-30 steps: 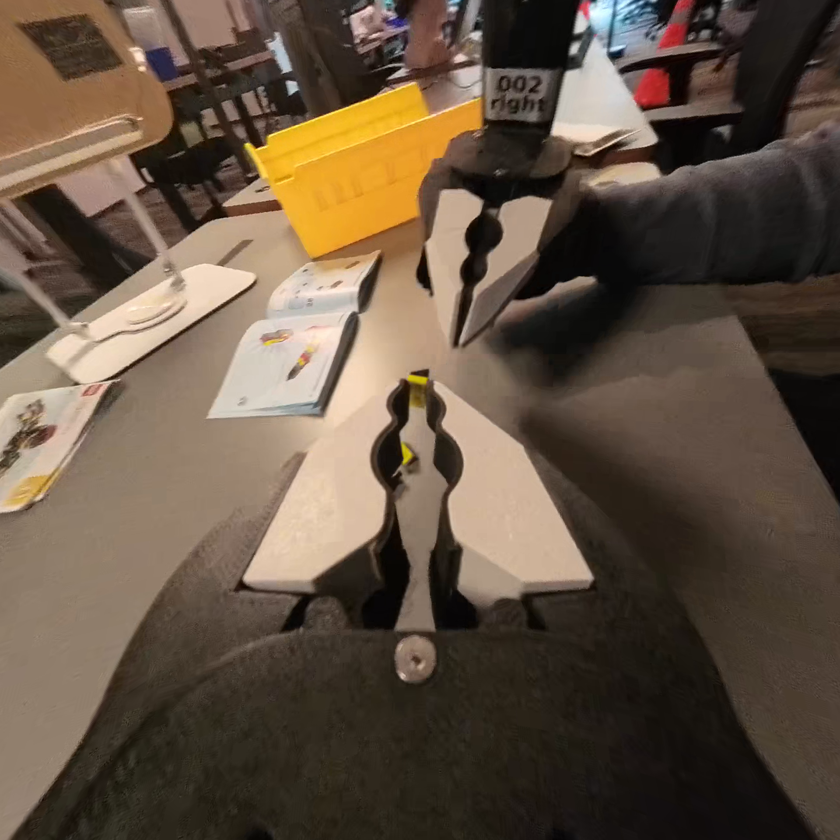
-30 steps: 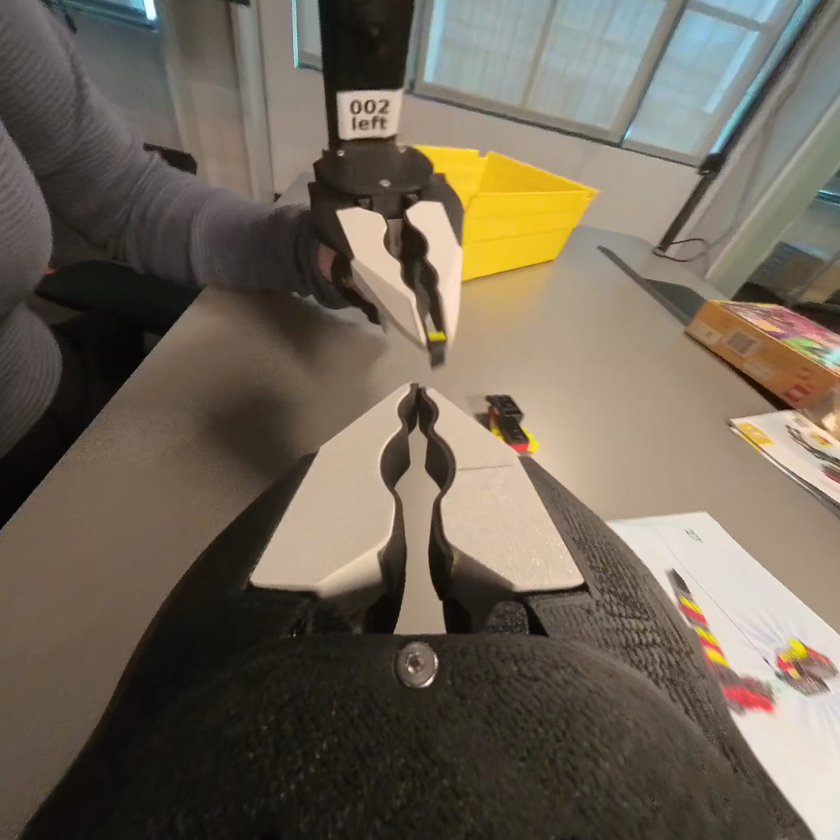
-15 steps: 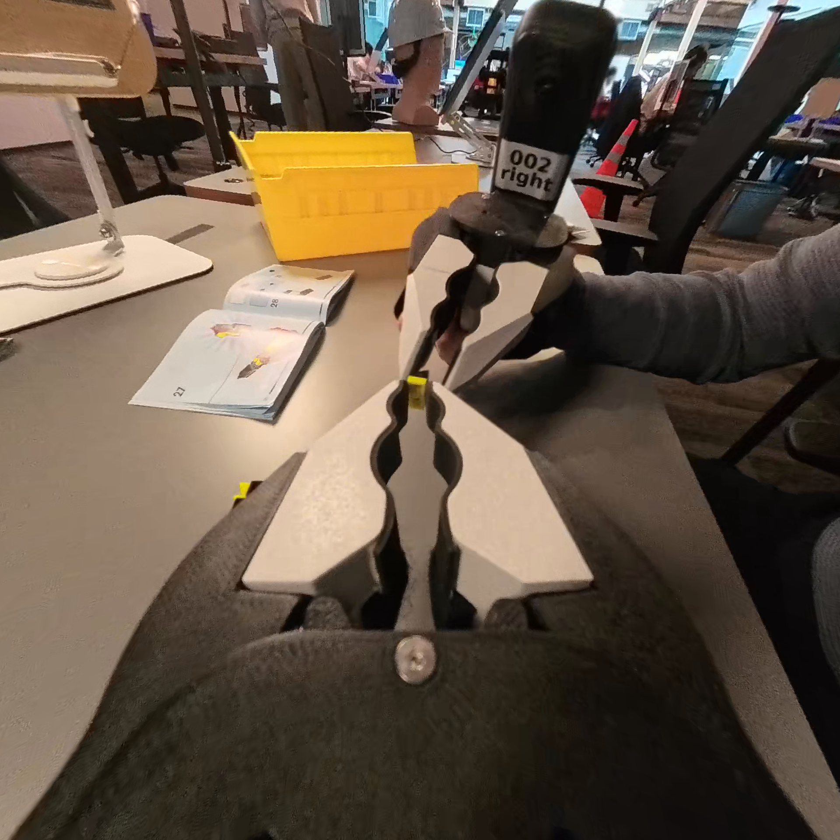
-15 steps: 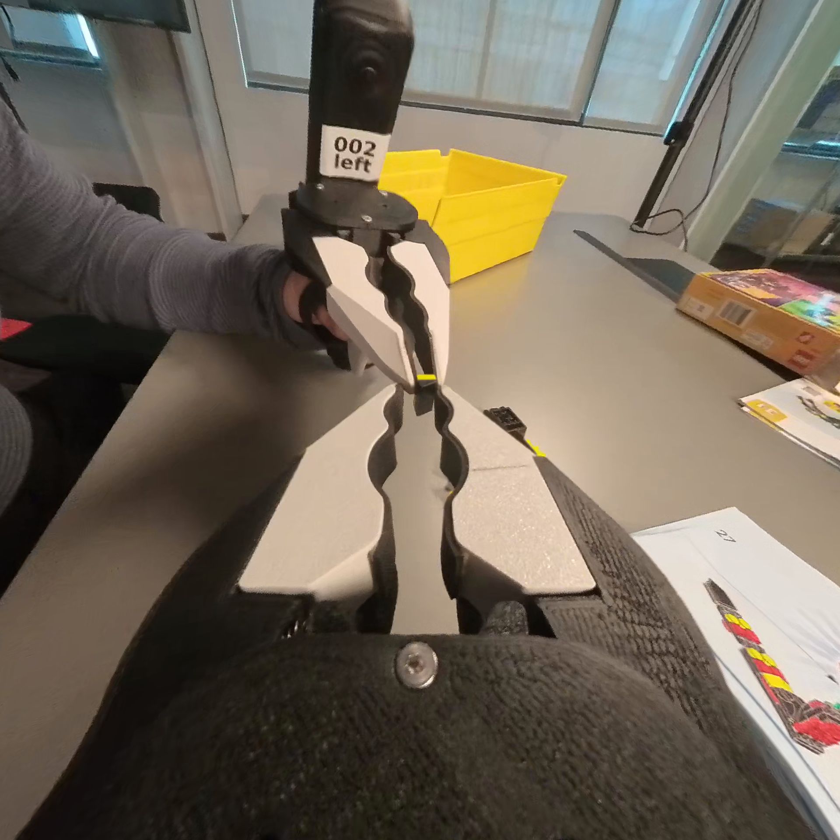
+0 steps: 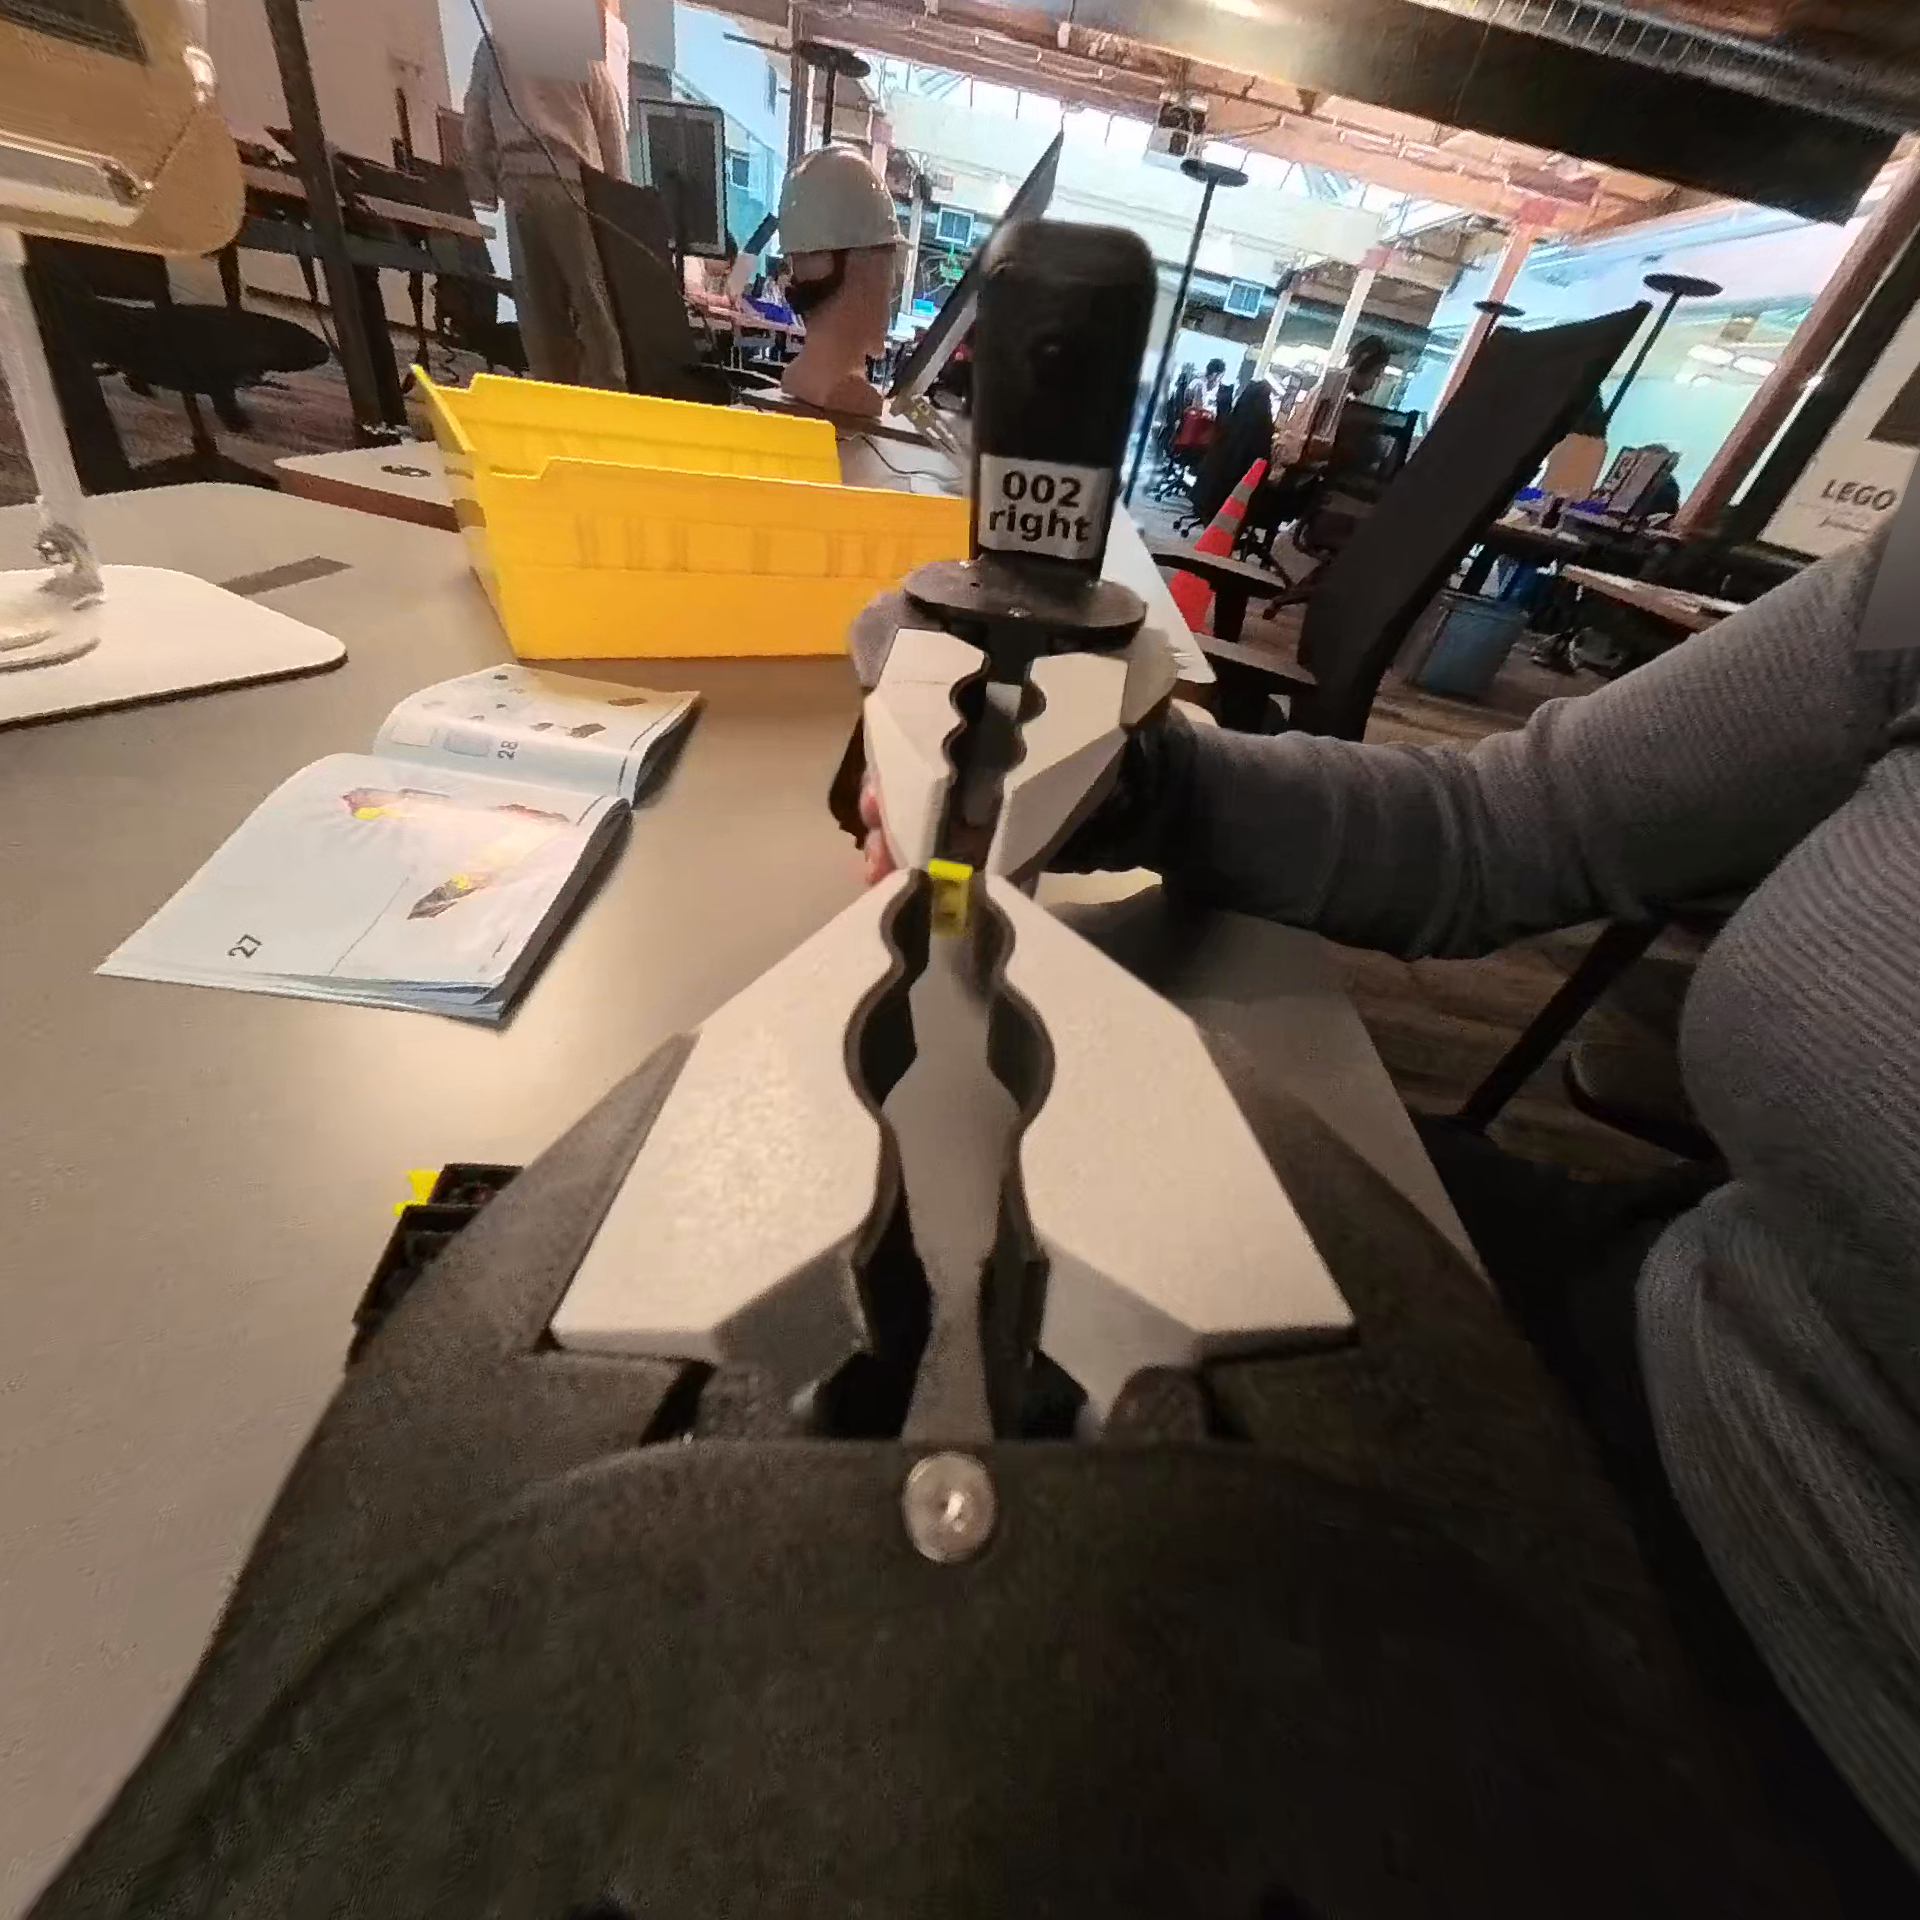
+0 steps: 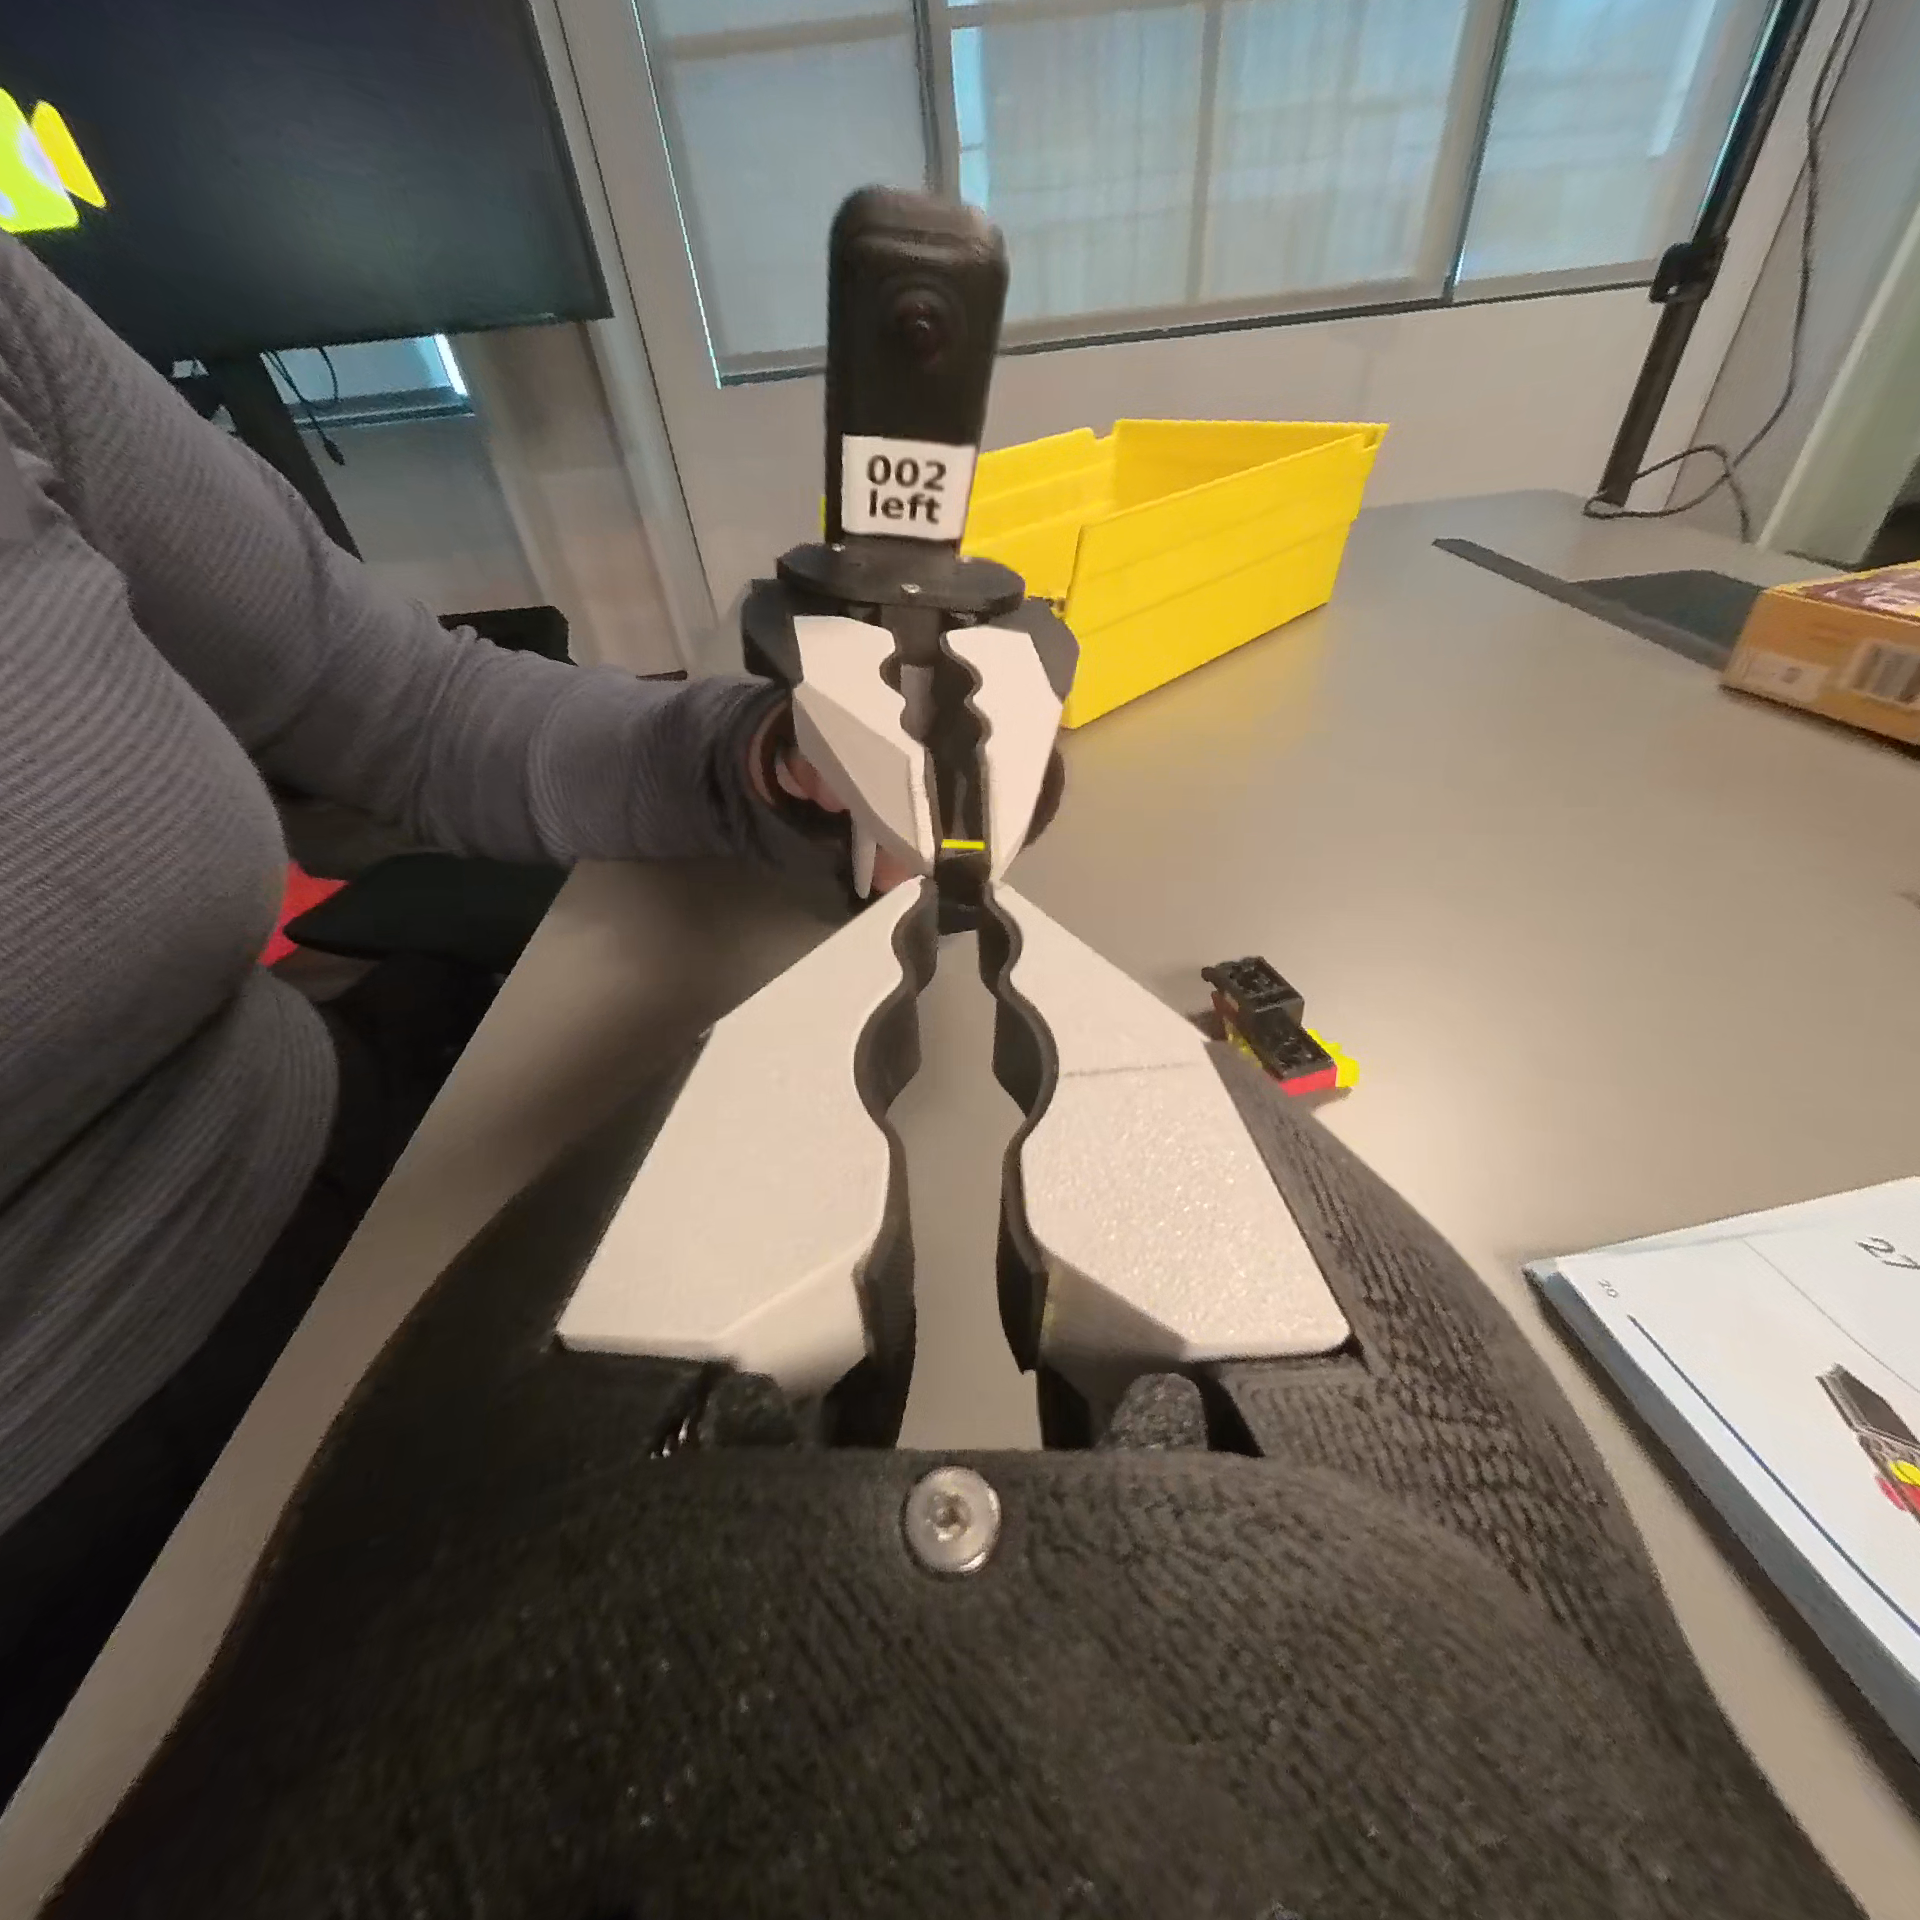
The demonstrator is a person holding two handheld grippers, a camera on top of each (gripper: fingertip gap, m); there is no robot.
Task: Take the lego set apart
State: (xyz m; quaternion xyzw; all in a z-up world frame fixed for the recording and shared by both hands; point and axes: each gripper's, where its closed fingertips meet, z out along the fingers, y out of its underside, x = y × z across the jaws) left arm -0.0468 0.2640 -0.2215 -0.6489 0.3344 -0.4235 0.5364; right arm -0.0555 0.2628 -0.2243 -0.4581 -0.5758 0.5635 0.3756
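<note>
Both grippers have closed the gap that lay between them a second ago and now meet tip to tip above the tabletop's near edge, by the person's body. Pinched at the tips of the left gripper (image 5: 948,904) is a small lego piece (image 5: 950,896), yellow on top and black below; the left jaws stand narrow, clamped on it. The right gripper (image 5: 961,847) comes at it from the opposite side, its fingertips (image 6: 1013,914) set against the black lower part of the same piece, its jaws narrow too; whether they truly grip it or only touch it I cannot tell. Gloved hands in grey sleeves hold each tool. On the tabletop just beside the right gripper's outer side lies the rest of the lego set (image 6: 1273,1029), a black block on a red and yellow base, untouched. Farther toward the middle lies an open instruction booklet (image 5: 416,852). At the far edge stands a yellow bin (image 5: 717,551). A white lamp base (image 5: 156,644) rests toward the far corner on the left gripper's outer side, and a cardboard box (image 6: 1829,655) sits at the table edge beyond the lego set.
</note>
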